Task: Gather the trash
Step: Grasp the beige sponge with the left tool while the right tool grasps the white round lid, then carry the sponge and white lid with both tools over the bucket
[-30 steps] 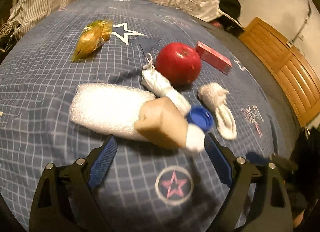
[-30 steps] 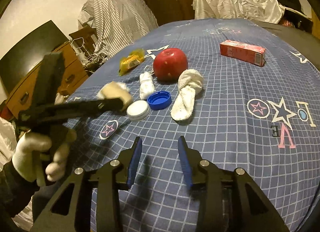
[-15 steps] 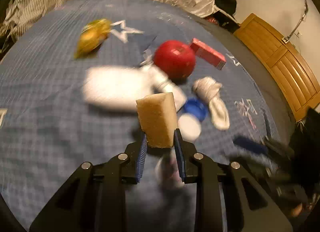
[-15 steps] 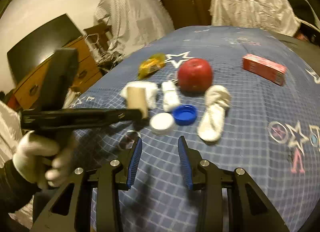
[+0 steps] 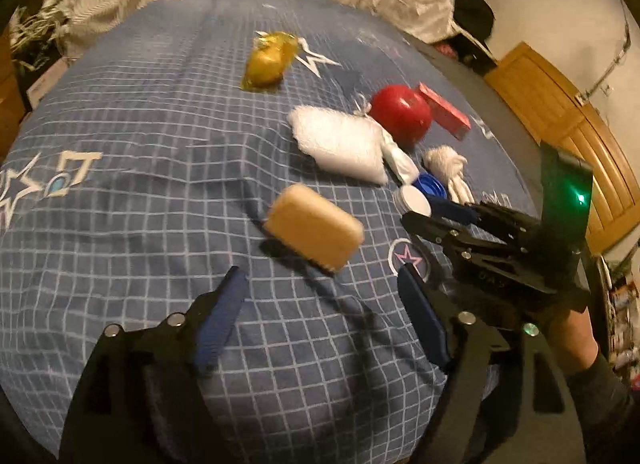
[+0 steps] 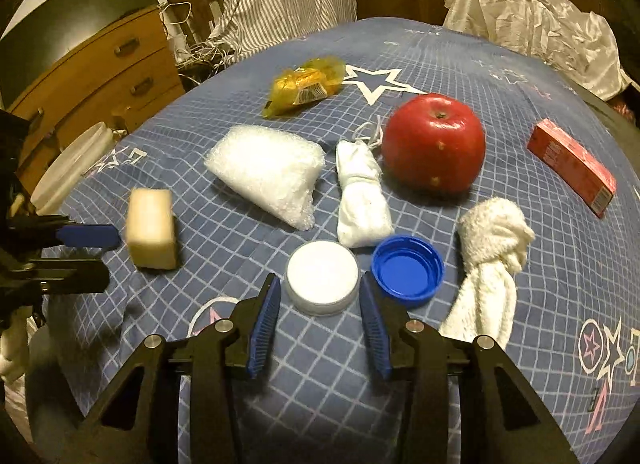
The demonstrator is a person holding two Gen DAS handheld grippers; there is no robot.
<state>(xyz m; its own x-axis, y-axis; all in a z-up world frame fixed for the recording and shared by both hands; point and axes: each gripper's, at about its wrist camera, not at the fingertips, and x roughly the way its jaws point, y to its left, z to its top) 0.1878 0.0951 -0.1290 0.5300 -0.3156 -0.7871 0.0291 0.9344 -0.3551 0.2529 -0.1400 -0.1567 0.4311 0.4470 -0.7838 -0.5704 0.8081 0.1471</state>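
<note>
My right gripper [image 6: 318, 314] is spread wide, nothing held — the white lid [image 6: 322, 282] sits on the bedspread [image 6: 520, 364] just ahead, between the two blue pads, touching neither that I can see. I'll place the rest from that lid.

Just right of it, nearly touching: blue bottle cap [image 6: 408, 270], open side up. Farther right, a knotted white towel [image 6: 492, 260]. Right behind the lid, a rolled white cloth bundle [image 6: 362, 196] with a string end; behind and left, a wad of bubble wrap [image 6: 268, 172]. Behind and right of the lid, beside the bundle, a red apple [image 6: 434, 144]. Far right, well apart, a red carton [image 6: 572, 162]. Farthest back, a yellow wrapper [image 6: 306, 84].

Left of the lid, well apart: tan sponge [image 6: 152, 228], blurred, close to the tips of my left gripper [image 6: 86, 258] — contact unclear from this side.

Left wrist view: my left gripper [image 5: 320, 312] stands wide open and empty; the sponge [image 5: 314, 226] lies just beyond the fingertips, free of both. Right gripper [image 5: 440, 216] pokes in from the right, near the lid [image 5: 412, 200].
</note>
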